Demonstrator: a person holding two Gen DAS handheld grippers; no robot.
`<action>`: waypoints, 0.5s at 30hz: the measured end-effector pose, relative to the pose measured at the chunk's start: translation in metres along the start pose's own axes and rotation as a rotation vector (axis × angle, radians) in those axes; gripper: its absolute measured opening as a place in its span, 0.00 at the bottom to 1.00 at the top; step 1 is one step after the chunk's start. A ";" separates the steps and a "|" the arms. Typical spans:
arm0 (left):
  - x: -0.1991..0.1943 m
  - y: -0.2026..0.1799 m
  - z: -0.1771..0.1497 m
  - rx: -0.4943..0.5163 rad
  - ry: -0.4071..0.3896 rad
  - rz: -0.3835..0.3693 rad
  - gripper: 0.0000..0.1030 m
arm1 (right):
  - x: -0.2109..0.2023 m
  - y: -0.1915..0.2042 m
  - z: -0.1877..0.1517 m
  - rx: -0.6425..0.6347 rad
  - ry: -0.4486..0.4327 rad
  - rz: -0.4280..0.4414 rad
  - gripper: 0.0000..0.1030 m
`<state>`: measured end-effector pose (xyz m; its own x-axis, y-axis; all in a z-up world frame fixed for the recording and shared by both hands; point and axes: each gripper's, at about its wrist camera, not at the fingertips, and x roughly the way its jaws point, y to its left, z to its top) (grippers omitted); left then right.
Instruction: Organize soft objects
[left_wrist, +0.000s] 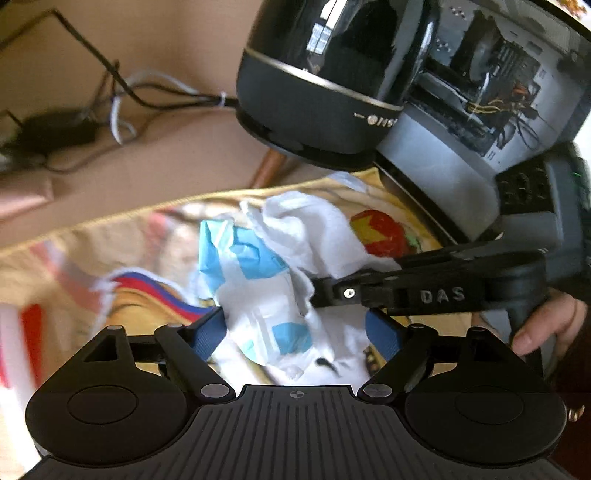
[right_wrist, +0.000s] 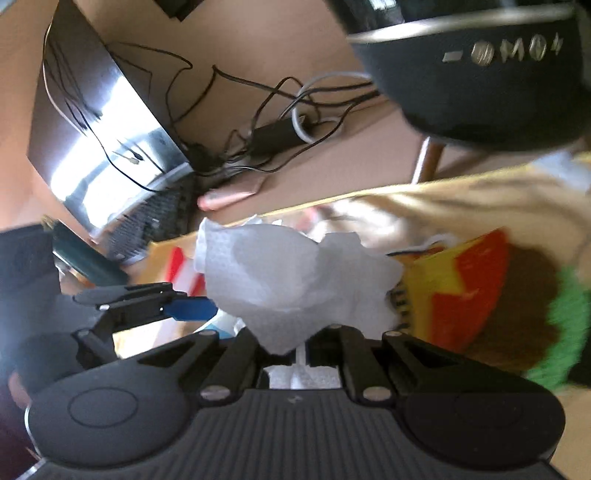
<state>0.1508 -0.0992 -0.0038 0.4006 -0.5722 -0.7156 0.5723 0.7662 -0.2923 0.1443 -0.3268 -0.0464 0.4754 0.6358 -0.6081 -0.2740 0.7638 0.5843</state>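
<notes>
White tissue, crumpled and puffed, pinched at its lower tip between the closed jaws of the right gripper and lifted just above the cloth. Surface dimpled like kitchen paper, edges ragged, no fold in it yet. In the left wrist view, same tissue bunched against a blue-and-white wrapper, thin, creased, half crushed, lying between the blue pads of the left gripper. Jaws there spread wide, nothing clamped, wrapper merely between them. Right gripper seen crossing from the right, held by a hand.

Judged early in the task: one soft piece gripped, the other not yet taken, neither folded, stacked nor set anywhere tidy. No bin or tray for them in view, so destination cannot be told. Left to do, by the look of it: close on the wrapper, separate the two, place both.

Beneath, a yellowish printed cloth with red, blue and green figures. Behind, a glossy black speaker, an open computer case, and cables trailing over the tan floor.
</notes>
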 end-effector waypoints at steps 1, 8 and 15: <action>-0.003 -0.001 -0.001 0.012 -0.002 0.004 0.89 | 0.004 0.000 -0.001 0.017 0.004 0.016 0.07; 0.001 -0.029 -0.003 0.182 -0.019 0.030 0.90 | 0.003 -0.002 -0.005 -0.034 0.041 -0.084 0.07; 0.020 -0.035 0.005 0.169 -0.011 -0.034 0.90 | -0.051 0.014 0.019 -0.112 -0.141 -0.123 0.07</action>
<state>0.1422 -0.1390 -0.0043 0.3859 -0.6008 -0.7001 0.6976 0.6866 -0.2047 0.1321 -0.3509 0.0033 0.6211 0.5215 -0.5850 -0.2948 0.8471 0.4422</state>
